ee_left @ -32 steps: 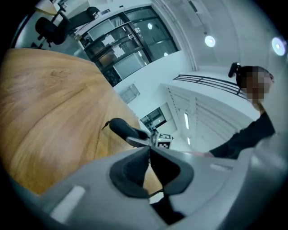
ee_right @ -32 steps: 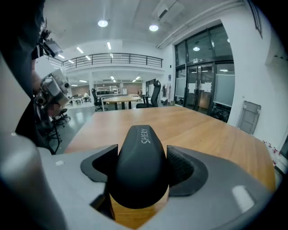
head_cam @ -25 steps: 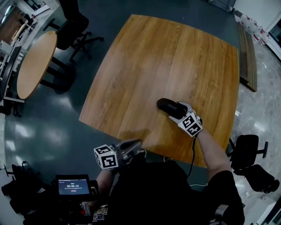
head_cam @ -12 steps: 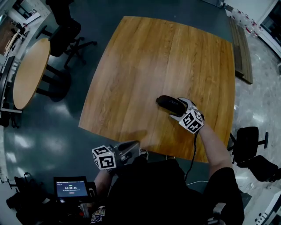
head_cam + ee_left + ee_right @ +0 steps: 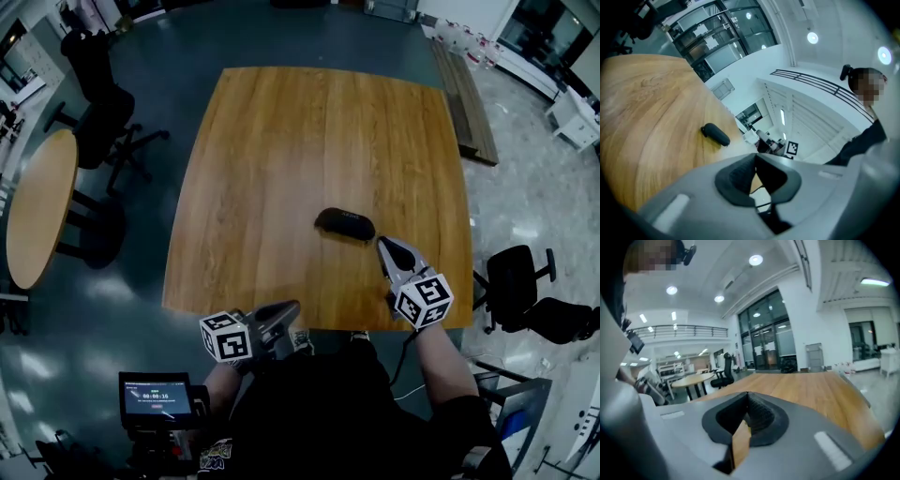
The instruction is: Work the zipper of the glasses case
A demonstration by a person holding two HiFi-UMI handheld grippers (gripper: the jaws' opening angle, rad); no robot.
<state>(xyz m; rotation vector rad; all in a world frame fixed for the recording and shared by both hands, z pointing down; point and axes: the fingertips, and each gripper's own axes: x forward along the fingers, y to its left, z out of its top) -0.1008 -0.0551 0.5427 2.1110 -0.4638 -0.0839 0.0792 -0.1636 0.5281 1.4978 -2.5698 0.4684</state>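
Black, probably a light, stiff, slightly slippery shell, the glasses case (image 5: 345,225) lies on the table (image 5: 281,141) at ten o'clock from the right gripper (image 5: 386,247); with that and the left gripper (image 5: 289,309) both pressed together and empty, I'd pin one end and pinch the zipper pull.

The glasses case (image 5: 345,225) is black, the table (image 5: 281,141) brown wood-grain, the floor (image 5: 178,56) dark teal.

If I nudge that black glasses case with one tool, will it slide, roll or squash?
The glasses case lies flat on its long side, so it probably slides rather than rolls. Its rounded shell looks formed, so it is likely stiff. Unpinned on the smooth wooden table, it may skate away.
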